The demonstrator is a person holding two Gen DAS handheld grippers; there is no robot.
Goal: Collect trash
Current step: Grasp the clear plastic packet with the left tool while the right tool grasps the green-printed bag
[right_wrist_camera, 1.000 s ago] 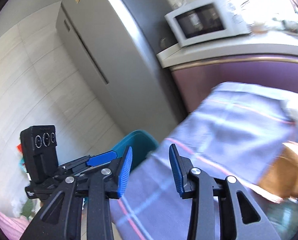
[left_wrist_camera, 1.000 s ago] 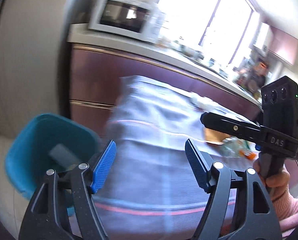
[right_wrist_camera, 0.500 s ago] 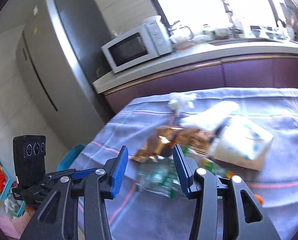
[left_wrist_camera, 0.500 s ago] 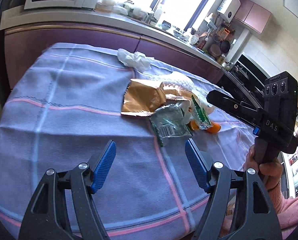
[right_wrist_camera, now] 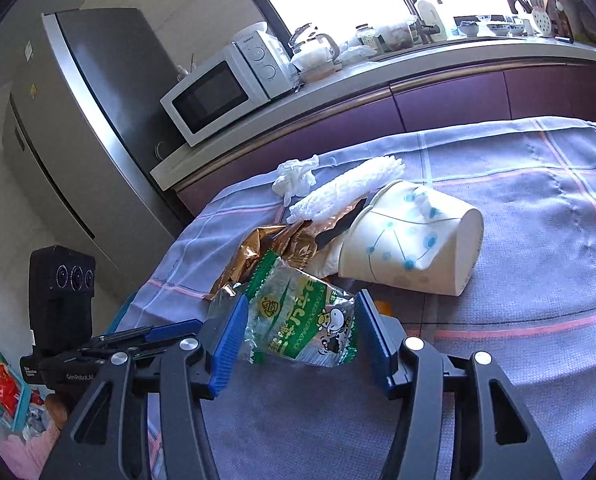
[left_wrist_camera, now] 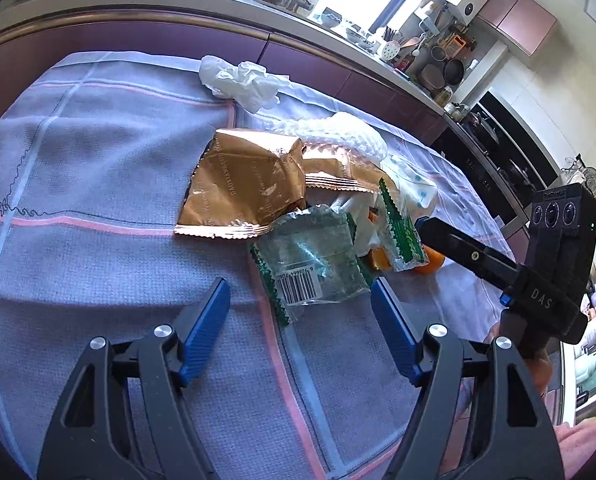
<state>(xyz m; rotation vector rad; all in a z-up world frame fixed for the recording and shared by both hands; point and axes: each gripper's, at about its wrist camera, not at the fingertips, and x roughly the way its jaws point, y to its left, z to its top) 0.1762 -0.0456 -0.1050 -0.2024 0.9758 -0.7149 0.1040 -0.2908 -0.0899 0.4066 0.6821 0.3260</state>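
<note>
A pile of trash lies on a lilac checked tablecloth (left_wrist_camera: 98,152): a gold foil bag (left_wrist_camera: 246,188), a clear green-edged wrapper (left_wrist_camera: 314,264), a crumpled white tissue (left_wrist_camera: 242,80), white foam netting (left_wrist_camera: 338,132) and orange peel (left_wrist_camera: 430,260). My left gripper (left_wrist_camera: 300,316) is open just short of the clear wrapper. In the right wrist view, my right gripper (right_wrist_camera: 300,326) is open with its jaws either side of a green snack wrapper (right_wrist_camera: 302,320). A crushed paper cup (right_wrist_camera: 414,248) lies on its side behind it.
A purple kitchen counter (right_wrist_camera: 438,92) with a microwave (right_wrist_camera: 226,88) runs behind the table, and a steel fridge (right_wrist_camera: 78,128) stands to the left. The right gripper's body (left_wrist_camera: 554,264) is at the table's right side in the left wrist view.
Both grippers have swung from the blue bin beside the table over to the trash pile and moved closer. The right gripper's jaws now flank the green wrapper.
</note>
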